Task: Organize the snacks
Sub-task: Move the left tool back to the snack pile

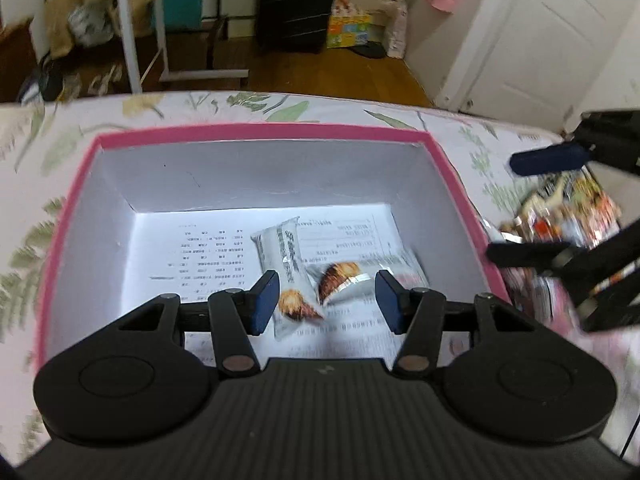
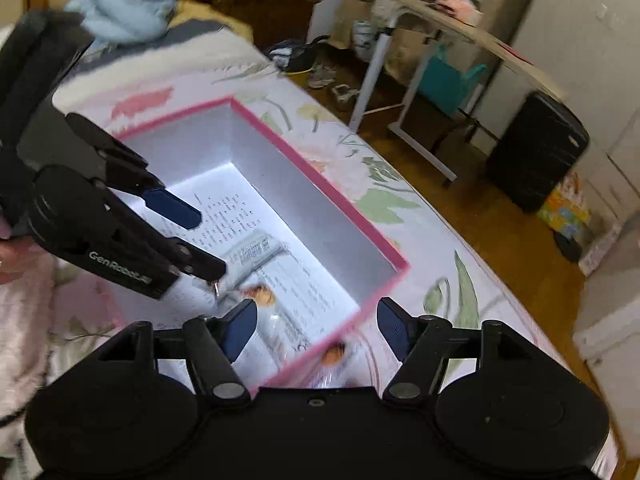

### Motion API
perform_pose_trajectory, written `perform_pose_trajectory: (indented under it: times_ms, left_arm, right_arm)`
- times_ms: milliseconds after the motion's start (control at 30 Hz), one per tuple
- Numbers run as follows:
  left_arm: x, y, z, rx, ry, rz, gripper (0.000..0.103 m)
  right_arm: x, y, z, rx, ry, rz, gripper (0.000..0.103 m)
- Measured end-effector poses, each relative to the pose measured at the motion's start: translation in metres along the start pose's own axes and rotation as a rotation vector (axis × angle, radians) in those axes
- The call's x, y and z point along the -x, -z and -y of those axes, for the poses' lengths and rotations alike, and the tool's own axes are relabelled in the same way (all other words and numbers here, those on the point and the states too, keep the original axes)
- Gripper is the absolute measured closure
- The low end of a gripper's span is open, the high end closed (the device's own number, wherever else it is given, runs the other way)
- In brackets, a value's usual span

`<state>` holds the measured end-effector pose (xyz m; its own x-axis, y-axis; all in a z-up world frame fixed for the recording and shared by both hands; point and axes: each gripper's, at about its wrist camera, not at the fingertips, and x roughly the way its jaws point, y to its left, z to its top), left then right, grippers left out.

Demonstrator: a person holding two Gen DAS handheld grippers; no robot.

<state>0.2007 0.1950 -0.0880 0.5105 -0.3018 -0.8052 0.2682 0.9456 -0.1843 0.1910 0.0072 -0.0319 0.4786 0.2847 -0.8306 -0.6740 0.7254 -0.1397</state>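
Left gripper [image 1: 326, 300] hangs over the near edge of the pink-rimmed box [image 1: 264, 133], angled down into it, fingers spread wide and holding nothing. Directly below lie two snack packets [image 1: 286, 264] on a printed sheet [image 1: 200, 248] lining the box floor, one overlapping the other. Right gripper [image 2: 316, 326] is poised above the box's right rim, tilted down, fingers likewise parted and empty; a blurred orange-printed packet [image 2: 334, 354] shows beneath it, just outside the wall. More snack packets [image 1: 560, 216] lie piled on the floral bedsheet [image 1: 240, 108] right of the box.
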Motion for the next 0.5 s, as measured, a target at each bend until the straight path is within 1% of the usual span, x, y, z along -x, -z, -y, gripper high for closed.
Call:
perform_pose_trajectory:
  times_ms: [233,367,500]
  left_arm:
    - [0.049,0.005,0.038,-0.101,0.036,-0.003,0.051]
    - [0.072,0.003,0.07,-0.133,0.093,-0.006,0.05]
    - [0.089,0.004,0.111,-0.187,0.143,0.006,0.048]
  right_arm:
    - [0.064,0.035,0.018,-0.098,0.006,-0.09,0.032]
    - [0.096,0.063,0.035,-0.169,-0.002,-0.142,0.032]
    - [0.116,0.092,0.053,-0.238,-0.012,-0.154,0.032]
